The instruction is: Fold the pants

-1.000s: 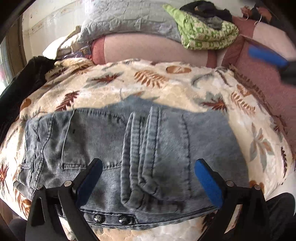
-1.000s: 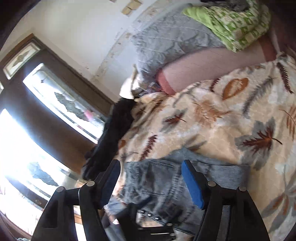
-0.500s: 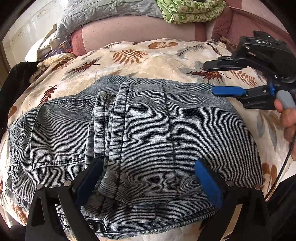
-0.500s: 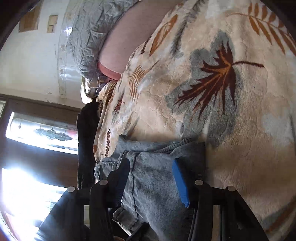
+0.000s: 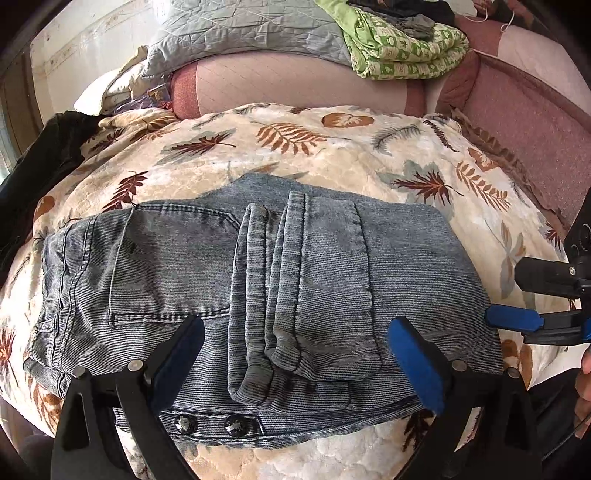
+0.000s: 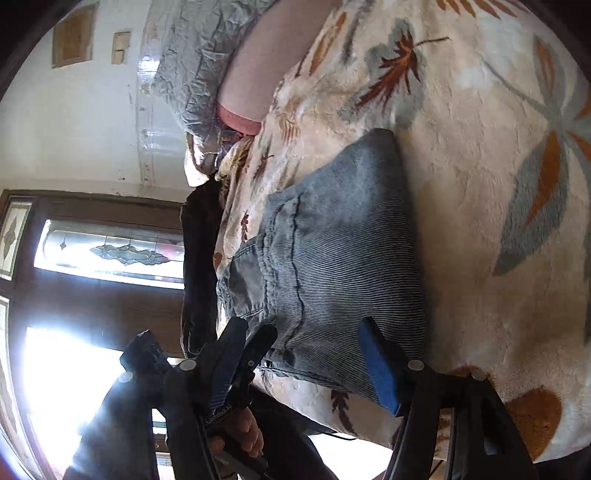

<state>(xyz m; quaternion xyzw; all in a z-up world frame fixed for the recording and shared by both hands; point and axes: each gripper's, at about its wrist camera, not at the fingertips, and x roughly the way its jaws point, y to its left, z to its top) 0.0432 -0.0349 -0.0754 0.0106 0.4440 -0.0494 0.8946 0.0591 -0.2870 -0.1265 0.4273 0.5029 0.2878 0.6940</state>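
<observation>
Blue denim pants (image 5: 258, 280) lie folded into a compact rectangle on a leaf-print blanket (image 5: 295, 147), leg hems stacked across the middle and waistband buttons at the near edge. My left gripper (image 5: 295, 354) is open and empty, hovering over the near edge of the pants. My right gripper (image 5: 513, 295) shows at the right edge of the left wrist view, beside the folded pants' right side. In the right wrist view the right gripper (image 6: 306, 354) is open and empty over the pants (image 6: 332, 251); the left gripper (image 6: 236, 354) appears beyond its left finger.
A pink bolster (image 5: 295, 85), a grey quilt (image 5: 240, 29) and a green folded cloth (image 5: 406, 48) lie at the back. A dark garment (image 5: 40, 166) sits at the left. A dark wooden door with glass (image 6: 103, 258) stands beside the bed.
The left gripper has pulled back and up from the pants. The right gripper has moved from the far right corner down to the near right side of the pants. Both stay open.
</observation>
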